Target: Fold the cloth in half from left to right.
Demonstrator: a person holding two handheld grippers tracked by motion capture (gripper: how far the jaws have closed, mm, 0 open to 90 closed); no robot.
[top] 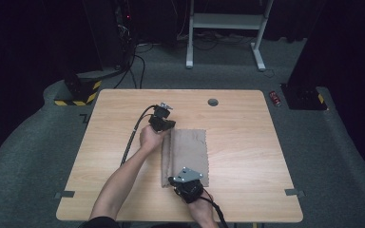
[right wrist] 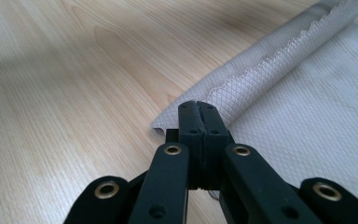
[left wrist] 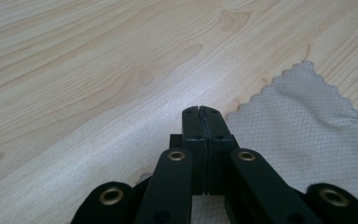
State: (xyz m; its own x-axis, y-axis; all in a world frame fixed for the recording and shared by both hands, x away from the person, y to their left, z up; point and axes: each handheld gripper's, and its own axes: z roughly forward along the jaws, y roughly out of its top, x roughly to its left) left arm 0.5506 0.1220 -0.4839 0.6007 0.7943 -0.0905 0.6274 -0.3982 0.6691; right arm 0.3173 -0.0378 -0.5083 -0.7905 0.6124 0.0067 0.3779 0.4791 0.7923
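A beige cloth (top: 186, 153) with a fine diamond weave and scalloped, pinked edges lies on the wooden worktop (top: 247, 142) near its middle, its left edge folded over in a narrow strip. The left gripper (top: 164, 124) sits at the cloth's far left corner, the right gripper (top: 183, 183) at its near edge; both pairs of fingers are pressed together.

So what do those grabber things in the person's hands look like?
Both are black. The left gripper trails a black cable; the right gripper carries a grey three-cornered plate. Up close, each has two flat black jaws and arms with brass-ringed holes.
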